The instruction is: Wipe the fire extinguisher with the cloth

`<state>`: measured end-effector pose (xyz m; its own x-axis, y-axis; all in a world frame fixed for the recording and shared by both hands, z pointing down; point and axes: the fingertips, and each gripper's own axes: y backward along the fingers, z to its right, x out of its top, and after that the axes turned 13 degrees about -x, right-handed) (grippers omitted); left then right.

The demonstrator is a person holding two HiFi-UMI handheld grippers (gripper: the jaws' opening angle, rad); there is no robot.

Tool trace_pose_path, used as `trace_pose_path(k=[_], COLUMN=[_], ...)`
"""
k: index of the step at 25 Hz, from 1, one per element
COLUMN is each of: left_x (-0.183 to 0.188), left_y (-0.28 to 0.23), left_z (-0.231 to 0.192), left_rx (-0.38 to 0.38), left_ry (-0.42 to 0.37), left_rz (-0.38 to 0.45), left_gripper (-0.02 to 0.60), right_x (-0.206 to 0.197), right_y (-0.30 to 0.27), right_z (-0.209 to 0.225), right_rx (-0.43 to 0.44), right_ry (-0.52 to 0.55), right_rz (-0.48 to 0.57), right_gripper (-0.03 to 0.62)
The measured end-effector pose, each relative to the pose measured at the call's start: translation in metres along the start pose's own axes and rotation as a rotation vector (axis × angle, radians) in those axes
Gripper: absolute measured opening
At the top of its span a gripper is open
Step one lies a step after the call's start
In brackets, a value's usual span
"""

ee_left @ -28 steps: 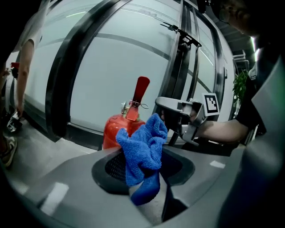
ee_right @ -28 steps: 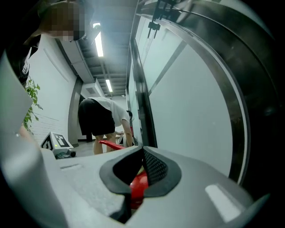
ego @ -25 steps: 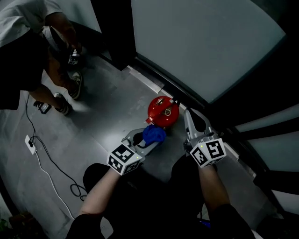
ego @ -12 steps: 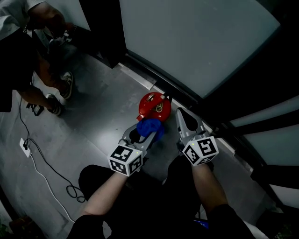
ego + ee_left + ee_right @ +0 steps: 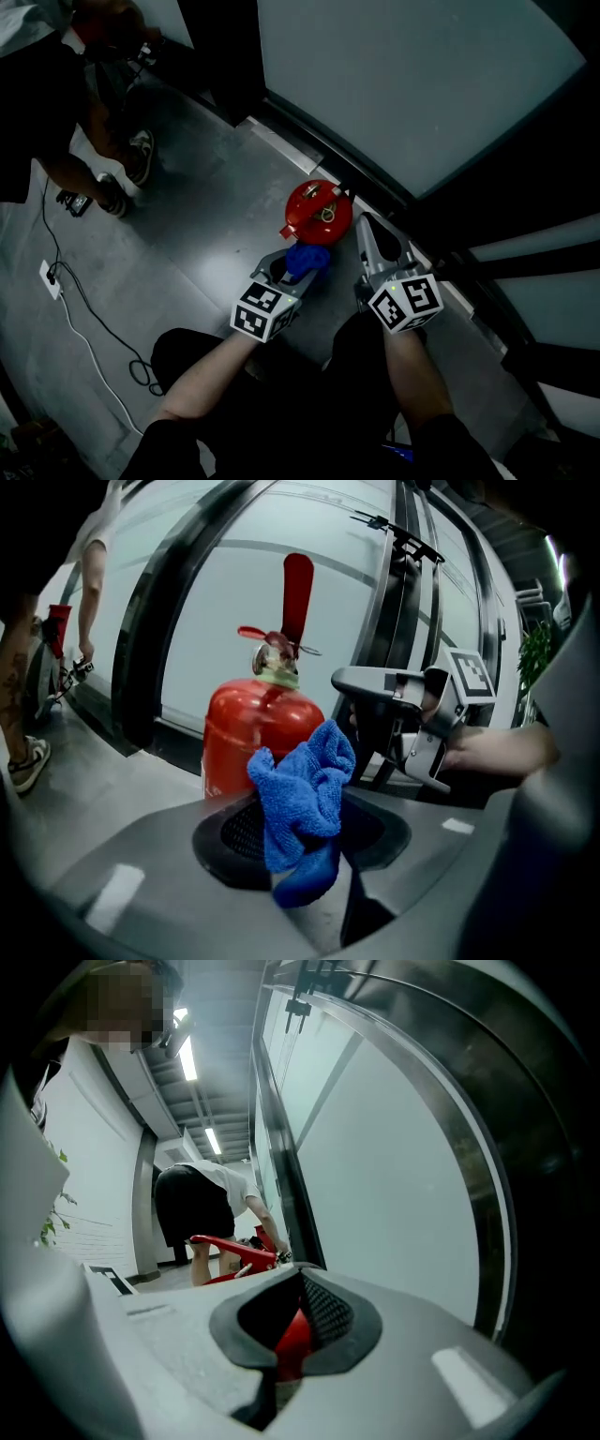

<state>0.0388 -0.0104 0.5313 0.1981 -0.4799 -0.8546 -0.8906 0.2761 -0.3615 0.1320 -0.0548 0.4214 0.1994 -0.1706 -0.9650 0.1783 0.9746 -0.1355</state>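
A red fire extinguisher (image 5: 317, 210) stands upright on the grey floor next to the glass wall; in the left gripper view the fire extinguisher (image 5: 246, 735) rises just beyond the jaws. My left gripper (image 5: 296, 270) is shut on a blue cloth (image 5: 306, 259), which hangs bunched against the near side of the tank. The cloth (image 5: 302, 797) fills the left gripper (image 5: 311, 829) jaws. My right gripper (image 5: 365, 225) is shut and holds nothing, just right of the tank. Past the right gripper (image 5: 291, 1324) jaws only a red sliver of the extinguisher (image 5: 294, 1337) and its lever (image 5: 230, 1247) show.
A glass wall with a dark frame (image 5: 309, 155) runs behind the extinguisher. A person (image 5: 52, 103) bends over at the far left, also in the right gripper view (image 5: 202, 1206). A white cable and socket (image 5: 52, 279) lie on the floor at the left. My knees (image 5: 281, 375) are below.
My left gripper with the cloth has stayed against the tank's near side, shifting slightly along it. The right gripper has edged closer to the tank. The person at the back has stepped a little farther off.
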Motion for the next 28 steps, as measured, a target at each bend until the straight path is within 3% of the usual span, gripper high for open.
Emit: trace_pose_path(k=[10,17,28], left_x=[-0.044,-0.085,-0.139], left_y=[-0.024,-0.043,-0.064], left_z=[-0.016,-0.033,-0.062], left_rx=[-0.097,-0.039,-0.031], left_ry=[-0.05,0.066,0.055], left_rz=[-0.051,-0.084,-0.169], left_gripper=[0.176,0.176,0.176], right_x=[-0.003,-0.004,-0.003], right_y=[0.01,0.013,0.025], right_z=[0.019,0.018,-0.002], right_rx=[-0.058,-0.071,-0.032], right_ry=[-0.068,-0.114,-0.126], right_rz=[0.02,0.005,-0.018], right_gripper=[0.003,0.003,0.003])
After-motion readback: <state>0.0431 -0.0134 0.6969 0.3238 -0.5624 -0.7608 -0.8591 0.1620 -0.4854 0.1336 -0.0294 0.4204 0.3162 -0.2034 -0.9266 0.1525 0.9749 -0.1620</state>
